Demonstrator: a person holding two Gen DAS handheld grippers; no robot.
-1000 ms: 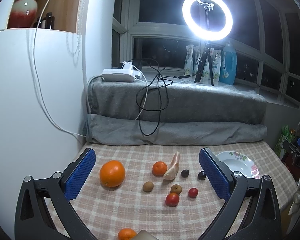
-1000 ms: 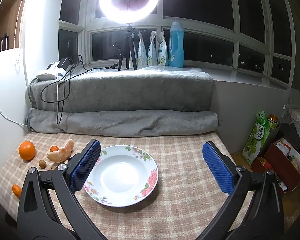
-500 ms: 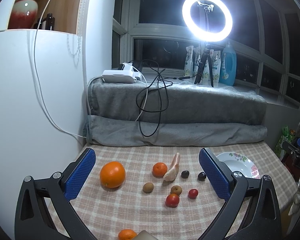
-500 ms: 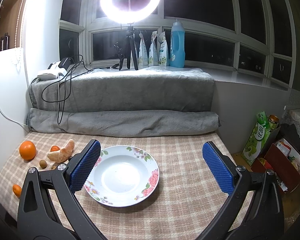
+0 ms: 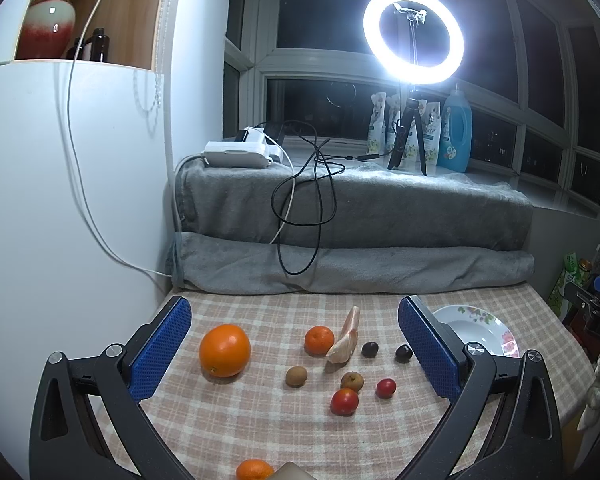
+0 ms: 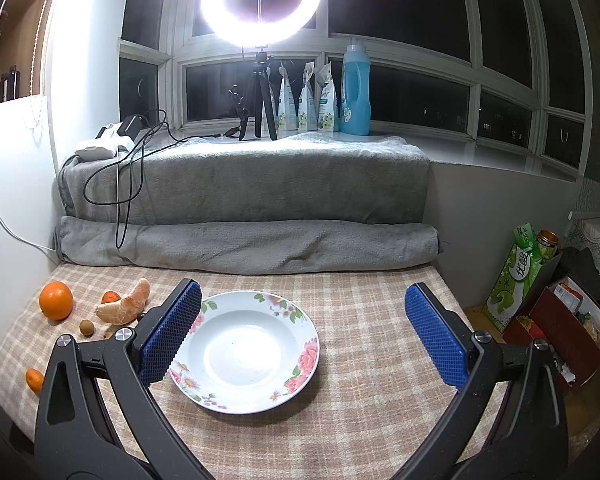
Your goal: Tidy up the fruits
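Fruits lie scattered on the checked beige table (image 5: 260, 432), all in the left wrist view: one large round orange (image 5: 224, 350), two small tangerines (image 5: 319, 340) (image 5: 254, 470), one peeled pale citrus segment (image 5: 345, 338), two brown round longan-like fruits (image 5: 296, 376) (image 5: 352, 381), two dark small plums (image 5: 369, 349) (image 5: 403, 353) and two red cherry tomatoes (image 5: 344, 401) (image 5: 385, 388). One white floral-rimmed ceramic plate (image 6: 244, 350) sits to their right with no fruit on it. The left tool (image 5: 296, 352) hangs above the fruit with its blue pads spread wide, gripping nothing. The right tool (image 6: 303, 334) hangs over the plate, likewise spread wide and holding nothing. One lit ring lamp (image 5: 413, 36) stands on the windowsill behind.
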